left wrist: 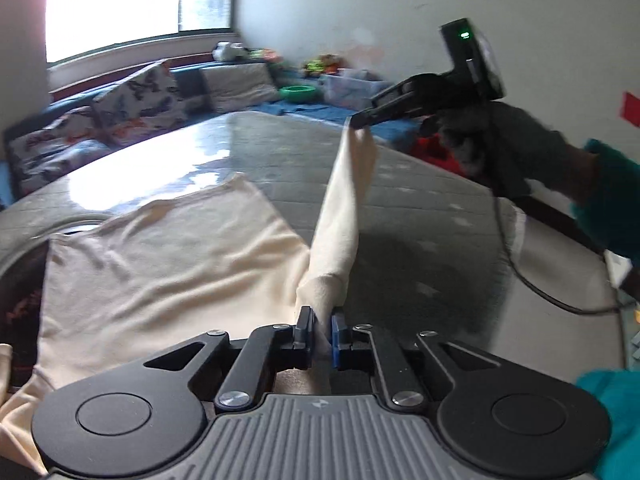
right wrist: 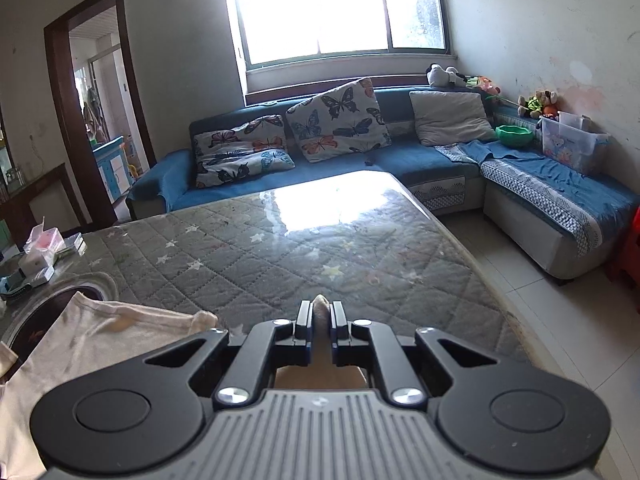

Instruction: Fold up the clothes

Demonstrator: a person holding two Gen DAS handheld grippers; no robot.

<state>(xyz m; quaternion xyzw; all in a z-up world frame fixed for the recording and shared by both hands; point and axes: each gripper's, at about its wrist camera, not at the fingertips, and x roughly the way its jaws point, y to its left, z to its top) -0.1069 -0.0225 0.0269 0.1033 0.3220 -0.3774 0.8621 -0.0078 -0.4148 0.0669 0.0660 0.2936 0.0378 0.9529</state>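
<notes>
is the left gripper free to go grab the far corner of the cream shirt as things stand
Probably not: the left gripper is shut on the cream shirt, whose sleeve is stretched to the right gripper. It would have to let go first.

The cream garment (left wrist: 160,264) runs off the lower left edge; the sofa (left wrist: 120,112) beyond is blurred.

A shirt (left wrist: 168,256) lies on the near left part of the desk (right wrist: 304,240). One sleeve (left wrist: 344,208) stretches between the left tongs (left wrist: 322,330) and the right tongs (left wrist: 358,122), raised off the desk. Behind the desk stands a sofa (right wrist: 360,160), with cushions (right wrist: 336,120) on it, under what seems a window (right wrist: 336,8).
</notes>
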